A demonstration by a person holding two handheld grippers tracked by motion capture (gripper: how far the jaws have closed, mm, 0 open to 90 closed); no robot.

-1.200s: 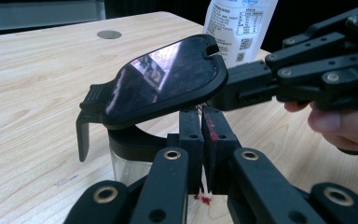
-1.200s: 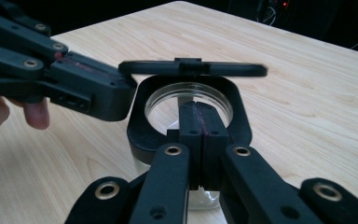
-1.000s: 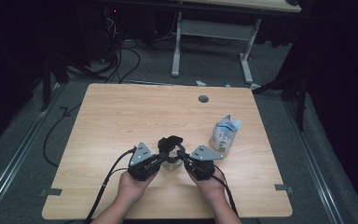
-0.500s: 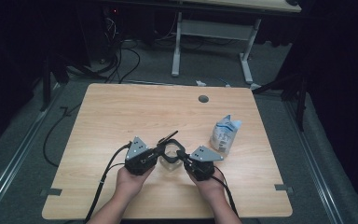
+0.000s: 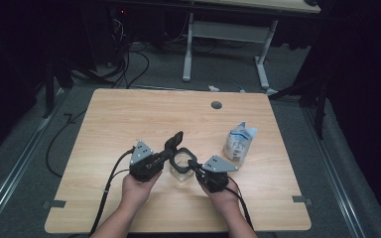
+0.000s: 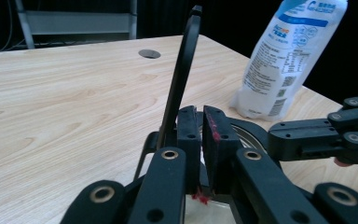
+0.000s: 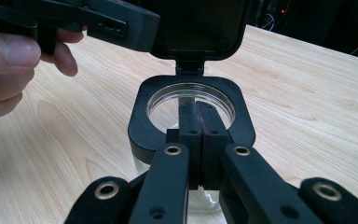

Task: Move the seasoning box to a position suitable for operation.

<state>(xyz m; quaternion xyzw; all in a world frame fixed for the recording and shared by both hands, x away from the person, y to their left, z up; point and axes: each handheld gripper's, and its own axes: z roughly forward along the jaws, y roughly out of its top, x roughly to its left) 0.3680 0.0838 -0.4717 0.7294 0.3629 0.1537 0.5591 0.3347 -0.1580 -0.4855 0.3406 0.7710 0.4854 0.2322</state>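
Observation:
A clear glass jar (image 5: 180, 171) with a black square collar (image 7: 141, 125) stands at the front middle of the wooden table (image 5: 129, 119). Its hinged black lid (image 5: 174, 141) stands raised, and the mouth is uncovered. In the left gripper view the lid (image 6: 182, 70) rises edge-on just left of my left gripper (image 6: 200, 116), whose jaws are all but together with nothing between them. My right gripper (image 7: 198, 109) is shut and lies across the collar's near edge, its tips over the opening. In the high view the left gripper (image 5: 167, 154) and right gripper (image 5: 194, 164) flank the jar.
A white and blue pouch (image 5: 240, 141) stands to the right of the jar, close behind the right gripper. A round cable hole (image 5: 216, 105) sits near the table's far edge. Cables trail off the left side, and a desk frame stands on the floor beyond.
The lid has swung up from nearly flat over the jar to standing raised. The left gripper shifted slightly with it. The right gripper kept still.

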